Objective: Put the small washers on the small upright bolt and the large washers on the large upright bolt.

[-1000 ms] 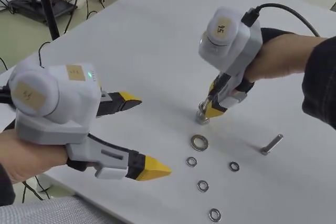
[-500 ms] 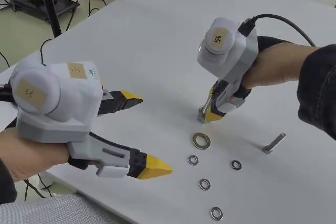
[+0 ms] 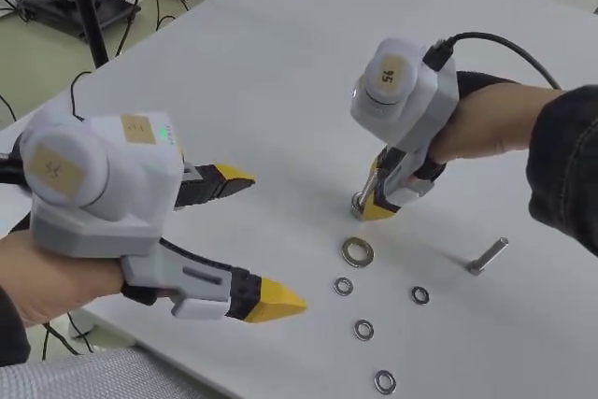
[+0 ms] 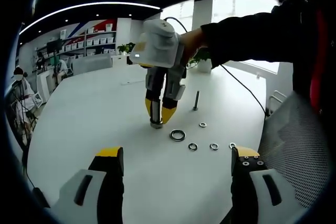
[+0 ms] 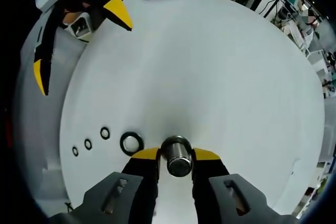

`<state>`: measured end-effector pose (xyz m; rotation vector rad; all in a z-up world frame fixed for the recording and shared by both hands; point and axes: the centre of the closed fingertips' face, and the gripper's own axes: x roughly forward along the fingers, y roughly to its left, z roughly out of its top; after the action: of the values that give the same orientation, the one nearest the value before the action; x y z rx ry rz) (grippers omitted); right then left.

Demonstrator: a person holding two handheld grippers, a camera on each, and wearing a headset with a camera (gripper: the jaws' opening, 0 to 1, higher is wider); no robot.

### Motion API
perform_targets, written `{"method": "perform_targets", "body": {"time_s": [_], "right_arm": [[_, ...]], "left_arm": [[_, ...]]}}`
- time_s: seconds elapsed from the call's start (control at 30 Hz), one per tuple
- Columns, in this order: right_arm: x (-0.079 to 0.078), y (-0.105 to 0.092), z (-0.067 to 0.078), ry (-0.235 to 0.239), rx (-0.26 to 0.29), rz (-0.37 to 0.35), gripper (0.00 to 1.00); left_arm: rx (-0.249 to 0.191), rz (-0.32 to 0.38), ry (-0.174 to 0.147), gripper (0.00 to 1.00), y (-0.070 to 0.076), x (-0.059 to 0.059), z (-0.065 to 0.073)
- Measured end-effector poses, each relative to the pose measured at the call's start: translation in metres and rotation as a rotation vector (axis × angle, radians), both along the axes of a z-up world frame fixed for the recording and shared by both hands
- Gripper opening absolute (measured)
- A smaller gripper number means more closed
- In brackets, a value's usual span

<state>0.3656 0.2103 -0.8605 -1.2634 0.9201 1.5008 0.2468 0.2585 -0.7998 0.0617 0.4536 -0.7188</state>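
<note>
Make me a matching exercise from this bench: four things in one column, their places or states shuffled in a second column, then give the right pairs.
1 large bolt
2 small bolt
3 large washer
4 left gripper

A lying on its side on the table
B open, holding nothing
C upright between the jaws of the right gripper
D flat on the table near the large bolt

Pairs: 1-C, 2-A, 3-D, 4-B

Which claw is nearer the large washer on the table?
Right. The right claw is clamped on the large bolt just beside the large washer; the left claw is open, farther off.
</note>
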Motion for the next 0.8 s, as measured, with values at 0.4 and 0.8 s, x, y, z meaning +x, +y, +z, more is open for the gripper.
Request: {"method": "perform_targets", "body": {"time_s": [0.4,0.8], "right_arm": [[-0.001,0.0,-0.001,0.012,0.009,-0.021,0.25],[0.002,-0.011,0.004,0.001,0.019,-0.039,0.32]], "left_arm": [[0.004,-0.005,0.001,0.84,0.0,0.0,0.0],[0.01,-0.009,-0.005,0.84,-0.002,0.001,0.002]]}}
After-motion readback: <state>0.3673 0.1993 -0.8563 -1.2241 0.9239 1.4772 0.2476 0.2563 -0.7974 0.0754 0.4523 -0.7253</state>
